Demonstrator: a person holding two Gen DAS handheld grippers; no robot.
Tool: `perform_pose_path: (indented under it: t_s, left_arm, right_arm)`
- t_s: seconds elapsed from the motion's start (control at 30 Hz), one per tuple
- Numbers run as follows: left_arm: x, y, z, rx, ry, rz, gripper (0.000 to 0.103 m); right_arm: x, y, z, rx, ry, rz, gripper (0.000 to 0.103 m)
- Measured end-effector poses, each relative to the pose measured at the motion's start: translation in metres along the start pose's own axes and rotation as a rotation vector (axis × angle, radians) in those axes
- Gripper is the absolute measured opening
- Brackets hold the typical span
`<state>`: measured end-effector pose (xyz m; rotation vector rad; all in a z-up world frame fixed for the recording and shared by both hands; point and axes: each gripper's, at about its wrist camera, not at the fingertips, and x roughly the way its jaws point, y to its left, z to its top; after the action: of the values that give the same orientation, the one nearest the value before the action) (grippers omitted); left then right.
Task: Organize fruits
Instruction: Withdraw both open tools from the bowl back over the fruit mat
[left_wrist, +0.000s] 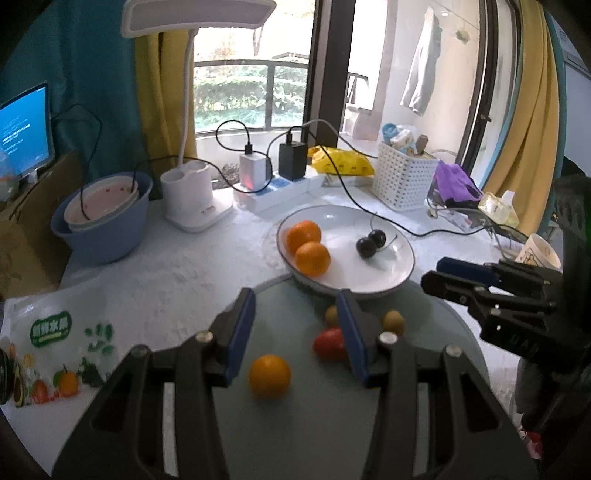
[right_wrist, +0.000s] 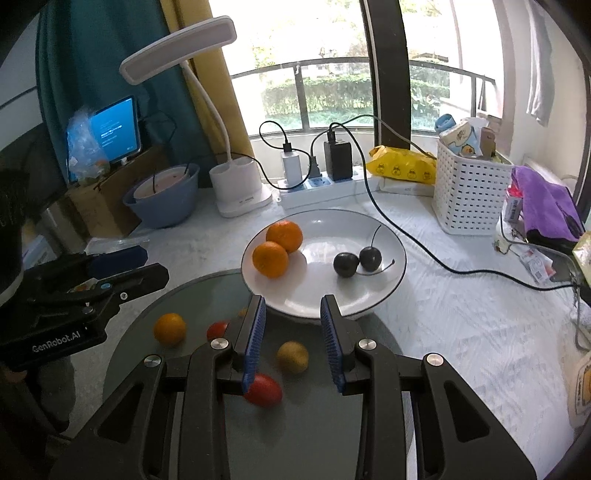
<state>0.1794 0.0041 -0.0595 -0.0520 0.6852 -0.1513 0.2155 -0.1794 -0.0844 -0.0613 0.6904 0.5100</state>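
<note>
Both grippers are hovering empty over the round glass board (right_wrist: 207, 295), the left gripper (left_wrist: 295, 332) with its fingers standing apart above a loose orange (left_wrist: 269, 376), the right gripper (right_wrist: 292, 339) with its fingers also apart, nothing between them, above a yellow-green kiwi-like fruit (right_wrist: 293, 356) and a red tomato-like fruit (right_wrist: 263, 390). These are lying just short of the white plate (right_wrist: 384, 288), which is already holding two oranges (right_wrist: 270, 259) and two dark cherries (right_wrist: 346, 264). The orange is looking firm, light and prone to rolling, so gripping across its widest middle seems safest, while the red fruit is probably softer and calling for a gentle squeeze.
</note>
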Motion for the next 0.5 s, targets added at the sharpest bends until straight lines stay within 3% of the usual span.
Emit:
perform_pose_path:
  t_s: [0.5]
  left_arm:
    - [-0.013,0.002,-0.035,-0.022,0.030,-0.006,0.047]
  right_arm:
    - [-0.003,0.013,-0.031,-0.001,0.045,0.007,0.033]
